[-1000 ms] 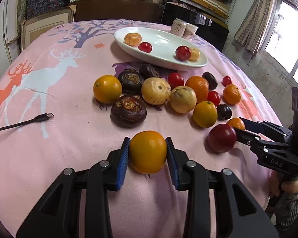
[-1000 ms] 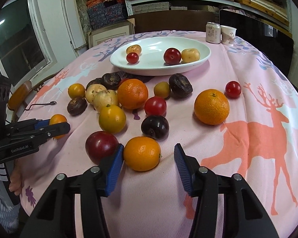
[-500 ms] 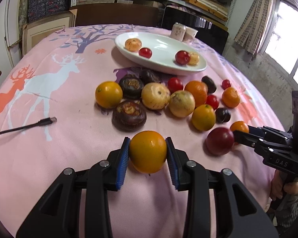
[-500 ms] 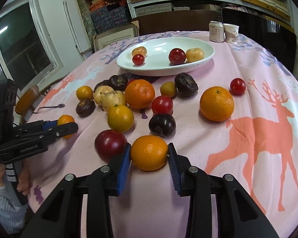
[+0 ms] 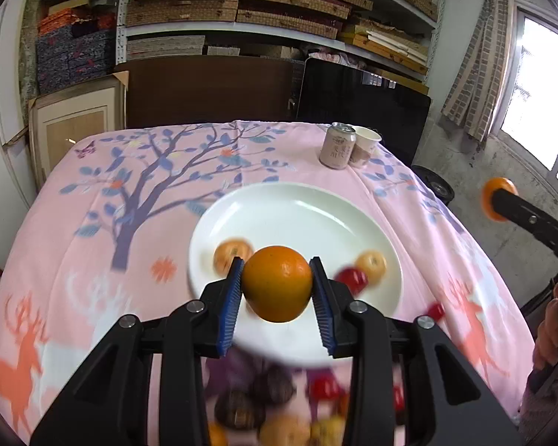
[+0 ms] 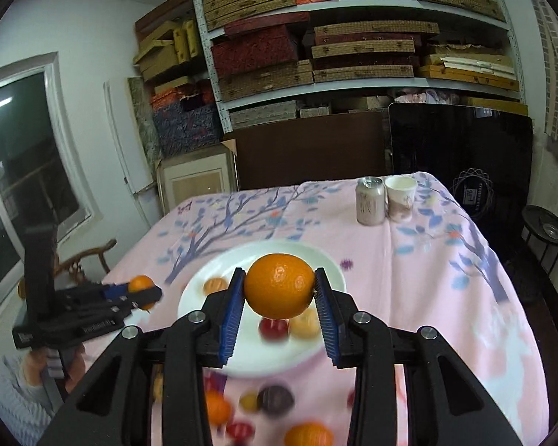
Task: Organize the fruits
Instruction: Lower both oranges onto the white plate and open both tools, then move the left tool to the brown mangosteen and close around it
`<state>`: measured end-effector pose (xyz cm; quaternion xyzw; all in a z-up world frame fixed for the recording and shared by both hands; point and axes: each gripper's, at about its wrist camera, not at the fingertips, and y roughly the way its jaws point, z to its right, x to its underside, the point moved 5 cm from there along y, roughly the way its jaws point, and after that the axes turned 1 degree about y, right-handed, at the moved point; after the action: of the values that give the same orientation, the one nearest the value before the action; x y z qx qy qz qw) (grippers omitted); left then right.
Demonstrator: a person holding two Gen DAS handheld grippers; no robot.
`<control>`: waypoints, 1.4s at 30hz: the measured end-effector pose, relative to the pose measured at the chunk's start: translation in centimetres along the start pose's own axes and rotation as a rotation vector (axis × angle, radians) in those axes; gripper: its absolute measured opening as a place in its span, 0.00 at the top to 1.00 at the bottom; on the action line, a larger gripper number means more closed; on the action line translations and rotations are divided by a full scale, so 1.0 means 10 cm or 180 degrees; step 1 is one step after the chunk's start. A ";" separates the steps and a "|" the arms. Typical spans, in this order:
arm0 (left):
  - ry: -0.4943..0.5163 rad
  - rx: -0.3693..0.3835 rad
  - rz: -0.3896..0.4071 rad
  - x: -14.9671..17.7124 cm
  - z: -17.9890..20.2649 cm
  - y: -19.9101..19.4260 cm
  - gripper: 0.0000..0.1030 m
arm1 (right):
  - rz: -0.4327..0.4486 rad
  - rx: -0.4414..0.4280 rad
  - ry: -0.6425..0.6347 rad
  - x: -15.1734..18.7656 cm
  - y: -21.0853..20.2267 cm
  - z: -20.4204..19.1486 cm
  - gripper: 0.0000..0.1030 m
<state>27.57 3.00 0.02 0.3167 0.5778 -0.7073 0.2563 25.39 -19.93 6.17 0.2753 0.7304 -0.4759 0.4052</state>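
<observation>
A: Table [image 5: 93, 245], pink deer-and-tree cloth. White plate [image 5: 297, 204] at centre; three fruits on it, blurred: two pale orange, one red.

B: Off the plate?

A: Loose fruit [image 6: 275, 399] on the cloth at the near edge, dark, red and orange, too blurred to count. Can [image 6: 370, 200] and paper cup [image 6: 400, 199] side by side at the far right corner.

B: Tongs?

A: Left gripper [image 5: 277, 290] clamped on an orange [image 5: 277, 288], both blue pads pressing its sides, held in the air over the plate's near part. Right gripper [image 6: 279, 290] likewise closed tight on a second orange [image 6: 279, 286], lifted above the plate.
</observation>
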 end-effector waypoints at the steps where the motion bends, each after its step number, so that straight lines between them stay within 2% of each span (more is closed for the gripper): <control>1: -0.0005 -0.0004 -0.0008 -0.07 0.00 0.11 0.66 | -0.0023 -0.0005 0.0016 -0.04 0.10 0.03 0.63; 6: -0.0025 -0.0055 -0.0131 -0.27 -0.02 0.68 0.66 | -0.0261 0.0011 -0.0005 -0.16 0.88 0.08 0.63; 11: -0.0057 -0.0080 -0.0397 -0.21 -0.05 1.18 0.66 | -0.0719 0.0147 -0.0130 0.04 1.63 0.12 0.63; 14: -0.0003 -0.0054 -0.0481 -0.12 -0.05 1.35 0.65 | -0.0884 0.0215 -0.0132 0.19 1.79 0.18 0.63; 17: -0.0006 0.0021 -0.0459 -0.10 -0.04 1.34 0.55 | -0.1023 0.0207 -0.0113 0.29 1.88 0.23 0.61; 18: -0.0021 0.0032 -0.0427 -0.10 -0.05 1.32 0.47 | -0.1015 0.0210 -0.0111 0.30 1.88 0.22 0.54; 19: -0.0041 0.0031 -0.0369 -0.12 -0.05 1.27 0.38 | -0.1003 0.0209 -0.0118 0.31 1.87 0.21 0.51; 21: -0.0073 -0.0006 -0.0294 -0.16 -0.07 1.18 0.32 | -0.0943 0.0232 -0.0178 0.29 1.82 0.16 0.48; 25: -0.0174 0.0058 -0.0128 -0.22 -0.09 0.81 0.32 | -0.0674 0.0263 -0.0231 0.12 1.50 0.08 0.45; 27: -0.0175 0.0040 -0.0052 -0.18 -0.10 0.60 0.31 | -0.0472 0.0219 -0.0202 0.03 1.21 0.04 0.31; 29: -0.0152 -0.0026 0.0010 -0.06 -0.13 0.33 0.29 | -0.0279 0.0223 -0.0208 0.01 0.90 0.02 0.25; 32: -0.0142 -0.0198 0.0084 0.20 -0.21 -0.03 0.25 | -0.0070 0.0378 -0.0224 0.11 0.46 0.08 0.22; 35: -0.0194 -0.0307 0.0115 0.58 -0.31 -0.36 0.25 | 0.0069 0.0577 -0.0103 0.40 0.07 0.24 0.18; 38: -0.0312 -0.0469 0.0100 1.04 -0.44 -0.64 0.18 | 0.0108 0.0736 0.0046 0.76 -0.19 0.39 0.17; 42: -0.0469 -0.0524 -0.0012 1.56 -0.53 -0.84 0.16 | 0.0049 0.0692 0.0254 1.23 -0.41 0.46 0.16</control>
<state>11.83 9.90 -6.83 0.2407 0.6141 -0.6792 0.3219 17.29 -25.56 -3.37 0.3420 0.6879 -0.5378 0.3472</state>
